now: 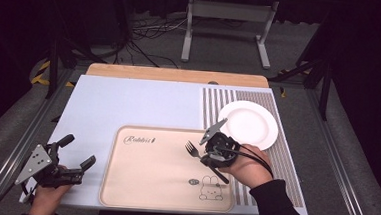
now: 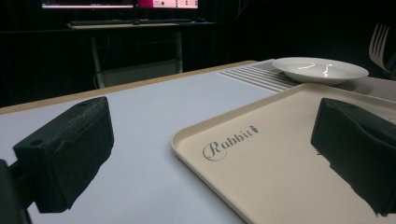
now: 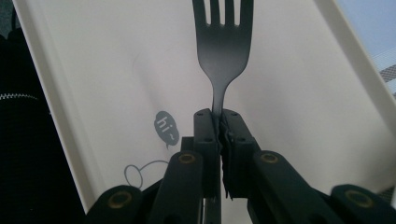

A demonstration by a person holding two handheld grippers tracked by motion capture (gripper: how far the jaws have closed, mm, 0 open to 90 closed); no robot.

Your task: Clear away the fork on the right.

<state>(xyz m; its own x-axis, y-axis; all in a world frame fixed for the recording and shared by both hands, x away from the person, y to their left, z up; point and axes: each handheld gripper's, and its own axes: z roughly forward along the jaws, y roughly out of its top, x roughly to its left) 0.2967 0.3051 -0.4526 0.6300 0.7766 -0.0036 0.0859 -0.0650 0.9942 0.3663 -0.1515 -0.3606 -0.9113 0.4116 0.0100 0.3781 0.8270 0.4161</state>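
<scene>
Hand-held gripper (image 3: 219,122) tight around fork (image 3: 223,51), seemingly above tray (image 3: 116,70)

This is a lab or recording studio rather than a home. The wooden-edged table (image 1: 178,75) under a pale blue-grey cloth (image 1: 128,103) stands inside a frame of metal rails (image 1: 21,132), with black curtains all around. On the grey carpet at the far side lie loose black cables (image 1: 142,42) beside a grey metal stand (image 1: 228,24). Black and yellow hazard tape (image 1: 41,73) marks the floor at far left. Lit computer screens (image 2: 119,3) sit on a desk (image 2: 135,23) in the dark background.
</scene>
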